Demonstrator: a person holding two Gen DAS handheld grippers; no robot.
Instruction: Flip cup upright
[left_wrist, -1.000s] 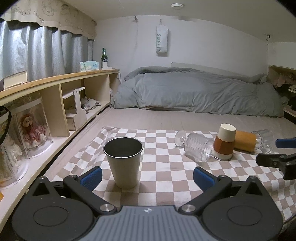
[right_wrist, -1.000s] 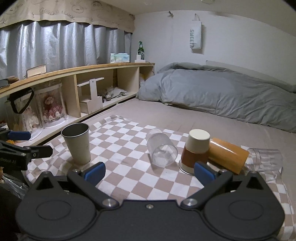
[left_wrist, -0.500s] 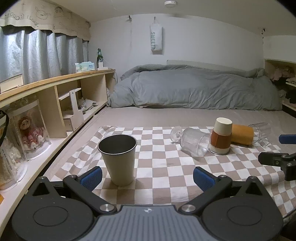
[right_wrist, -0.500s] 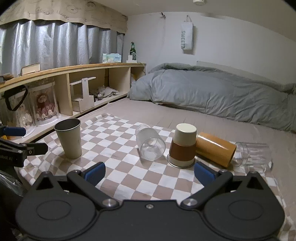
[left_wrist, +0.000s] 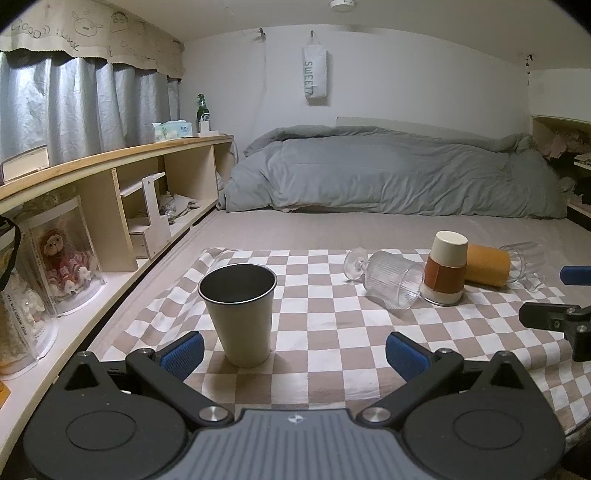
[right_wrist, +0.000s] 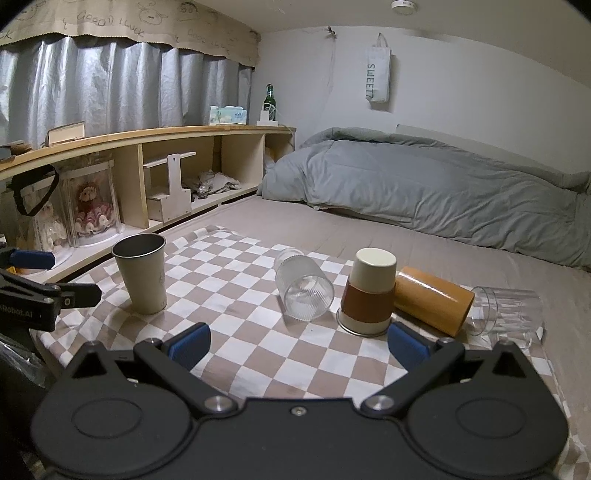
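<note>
On the left, a metal cup (left_wrist: 238, 314) already stands upright on the checked cloth (left_wrist: 332, 332), between the wide-open, empty fingers of the left gripper (left_wrist: 293, 350). Rightward, a ribbed glass (right_wrist: 304, 293) lies on its side; the paper cup (right_wrist: 369, 291) stands inverted before the right gripper (right_wrist: 299, 341), equally open and empty. Best grip its banded waist gently; thin paper crushes.

On the checkered cloth (left_wrist: 332, 332), the upright metal cup (left_wrist: 239, 314) stands left; the ribbed stemmed glass (left_wrist: 388, 278), inverted sleeved paper cup (left_wrist: 445, 273), toppled orange cylinder cup (left_wrist: 487, 264) and clear tumbler (left_wrist: 524, 254) cluster right

Checkered cloth (left_wrist: 332, 332) on bed — grey duvet (left_wrist: 388, 177) behind; wooden shelf (right_wrist: 147, 147) alongside, green bottle (right_wrist: 269, 98) atop.
</note>
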